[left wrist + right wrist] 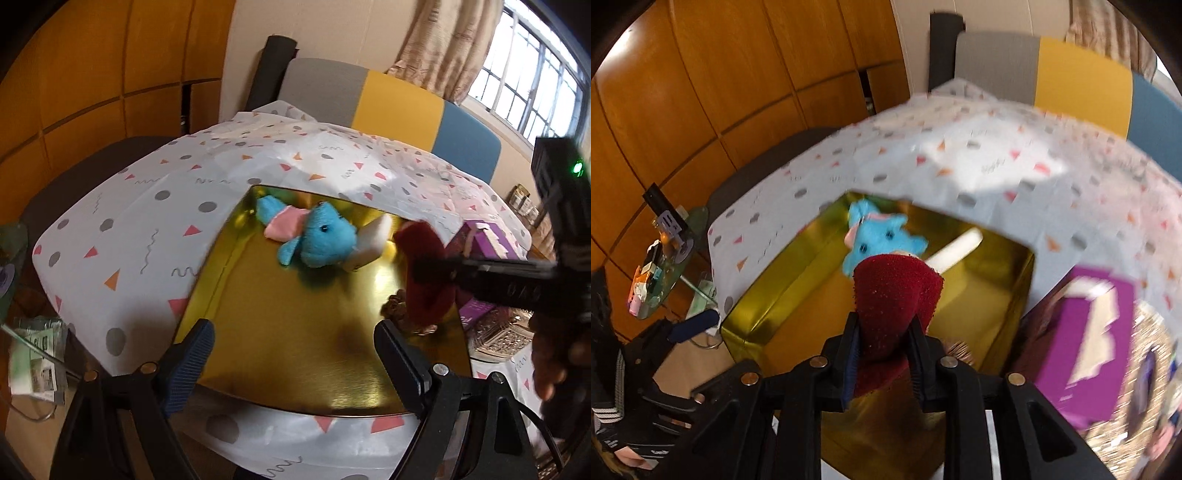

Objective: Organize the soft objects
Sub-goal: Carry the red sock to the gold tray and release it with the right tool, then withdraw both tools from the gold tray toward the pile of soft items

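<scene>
A: What does the gold box [295, 350] hold?

B: I see a blue plush toy [321, 240] lying at its far end, with a pink-and-white piece across its back. Just right of it lies a white soft block [373, 240], touching the plush. The near half of the box floor is bare. The box sits on a table under a white patterned cloth [147, 221].

A: And the tools?

B: My left tool [295, 354] hangs over the near edge of the box, jaws wide, nothing between them. My right tool [884, 354] is clamped narrow on a dark red soft object [897, 295], pinched at its lower part; the upper part stands clear above the fingers. In the left wrist view the red object [424, 266] hangs over the right side of the box, near the blue plush but apart from it.

A: Anything outside the box?

B: A purple carton [1086, 343], just right of it.
</scene>
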Demonstrator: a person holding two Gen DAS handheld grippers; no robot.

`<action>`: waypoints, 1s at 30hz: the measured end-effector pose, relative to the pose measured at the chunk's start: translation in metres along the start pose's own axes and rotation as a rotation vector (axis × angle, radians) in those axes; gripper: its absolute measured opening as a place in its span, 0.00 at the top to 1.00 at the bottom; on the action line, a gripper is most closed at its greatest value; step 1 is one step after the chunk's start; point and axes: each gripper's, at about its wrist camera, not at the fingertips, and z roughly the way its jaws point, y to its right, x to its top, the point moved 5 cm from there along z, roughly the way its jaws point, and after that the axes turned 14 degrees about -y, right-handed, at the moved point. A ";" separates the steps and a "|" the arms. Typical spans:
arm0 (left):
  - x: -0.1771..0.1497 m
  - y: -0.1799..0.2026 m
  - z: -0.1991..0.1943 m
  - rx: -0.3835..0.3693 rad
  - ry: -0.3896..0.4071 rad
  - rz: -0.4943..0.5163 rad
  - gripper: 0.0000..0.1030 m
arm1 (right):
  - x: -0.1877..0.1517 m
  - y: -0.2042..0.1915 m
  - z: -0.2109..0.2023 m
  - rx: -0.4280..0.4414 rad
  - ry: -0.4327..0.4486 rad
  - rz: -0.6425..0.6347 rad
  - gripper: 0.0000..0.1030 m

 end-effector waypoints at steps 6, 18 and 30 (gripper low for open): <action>-0.004 -0.013 0.003 0.013 -0.012 -0.033 0.14 | -0.006 0.006 0.027 0.029 -0.059 0.059 0.61; -0.003 0.011 -0.001 -0.003 -0.004 0.035 0.14 | -0.027 0.016 -0.031 -0.011 0.104 0.076 0.57; -0.005 0.057 -0.012 -0.026 0.015 0.172 0.14 | -0.077 0.069 -0.107 -0.105 0.262 0.165 0.57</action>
